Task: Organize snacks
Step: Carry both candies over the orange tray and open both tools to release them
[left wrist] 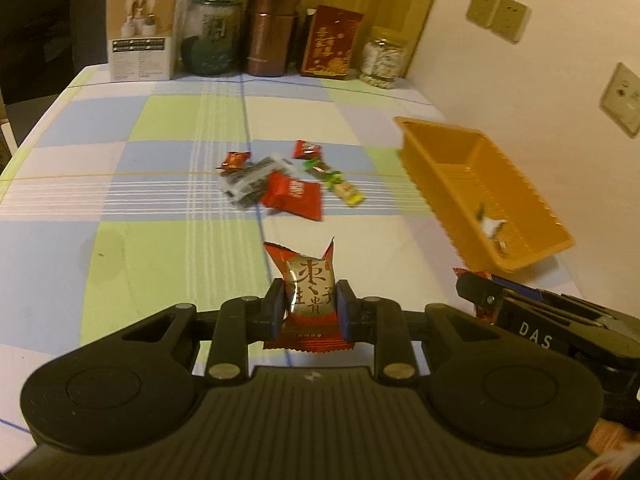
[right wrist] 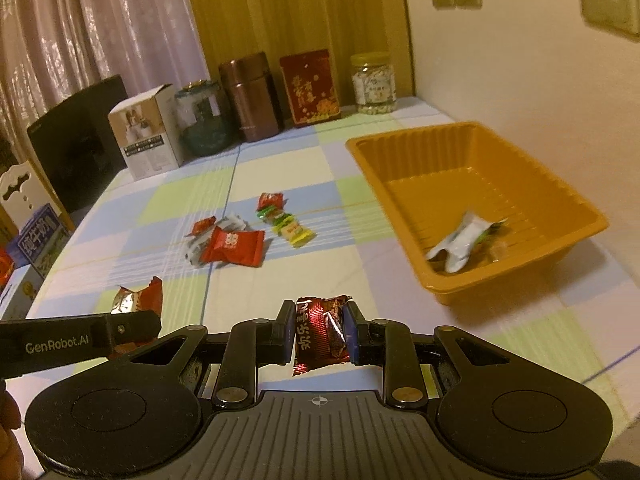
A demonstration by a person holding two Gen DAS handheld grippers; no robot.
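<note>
My left gripper (left wrist: 310, 302) is shut on a red and silver candy packet (left wrist: 309, 280), held above the checked tablecloth. My right gripper (right wrist: 318, 330) is shut on a dark red candy packet (right wrist: 320, 330), also lifted off the table. The orange tray (right wrist: 532, 184) stands to the right by the wall, with a white wrapper (right wrist: 460, 242) lying inside it. A loose pile of snacks (left wrist: 276, 182) lies mid-table: red packets (right wrist: 232, 246), a grey packet and a green-yellow bar (right wrist: 290, 228). In the left wrist view the right gripper (left wrist: 480, 292) shows at the lower right; in the right wrist view the left gripper (right wrist: 134, 320) shows at the lower left.
Along the table's far edge stand a white carton (left wrist: 142, 36), a green jar (left wrist: 210, 36), a brown canister (left wrist: 270, 32), a red box (left wrist: 330, 44) and a clear jar (left wrist: 384, 58). A black chair back (right wrist: 78, 142) and boxes (right wrist: 34, 240) sit off the left side. The wall is at the right.
</note>
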